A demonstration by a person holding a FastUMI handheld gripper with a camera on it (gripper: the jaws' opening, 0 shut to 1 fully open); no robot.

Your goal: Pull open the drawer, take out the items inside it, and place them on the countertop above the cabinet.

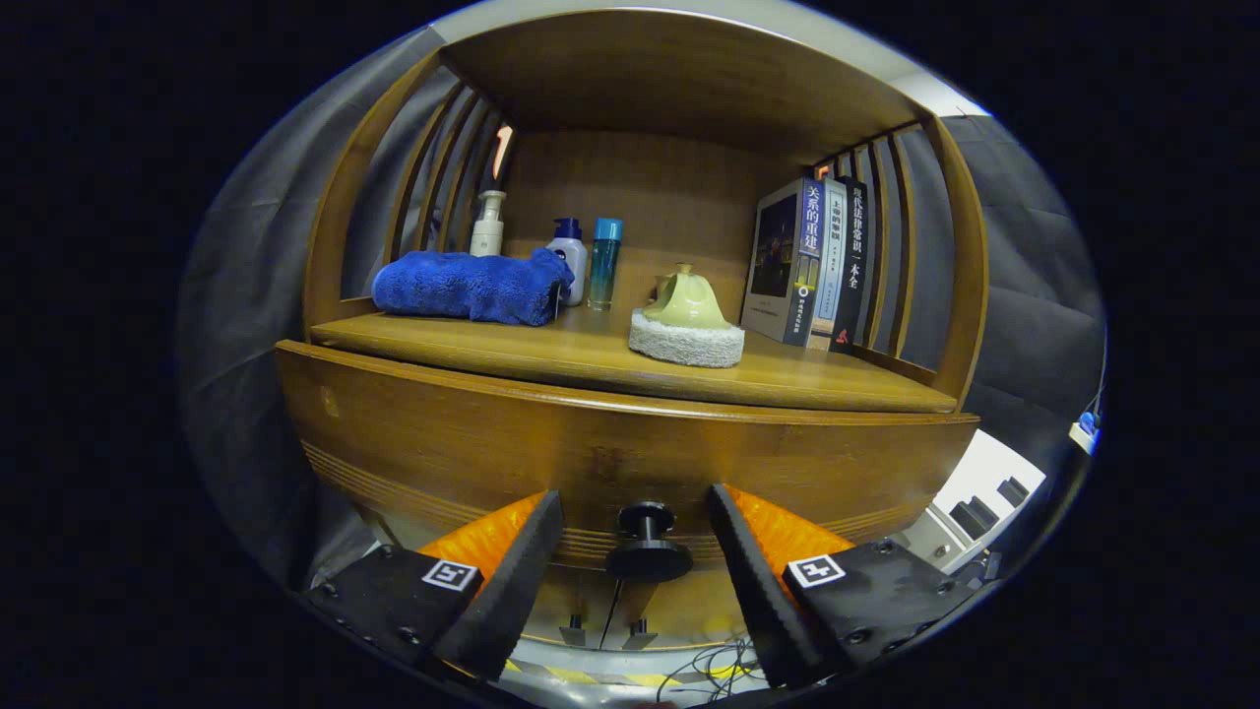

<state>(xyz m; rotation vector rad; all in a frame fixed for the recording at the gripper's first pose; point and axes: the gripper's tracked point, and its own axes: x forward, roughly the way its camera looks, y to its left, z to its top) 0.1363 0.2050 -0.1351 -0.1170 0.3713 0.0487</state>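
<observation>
A wooden cabinet stands straight ahead; its drawer front (pixel 472 443) is closed, flush under the countertop (pixel 591 359). A black round knob (pixel 646 544) sticks out of the drawer front. My gripper (pixel 635 517) is open, one fingertip on each side of the knob with a gap on both sides, not touching it. The inside of the drawer is hidden.
On the countertop lie a folded blue towel (pixel 468 286), a pump bottle (pixel 487 225), two small bottles (pixel 591 258), a green-handled scrub pad (pixel 687 325) and three upright books (pixel 812 264). Slatted wooden sides and a top shelf enclose it. Cables (pixel 709 670) lie on the floor below.
</observation>
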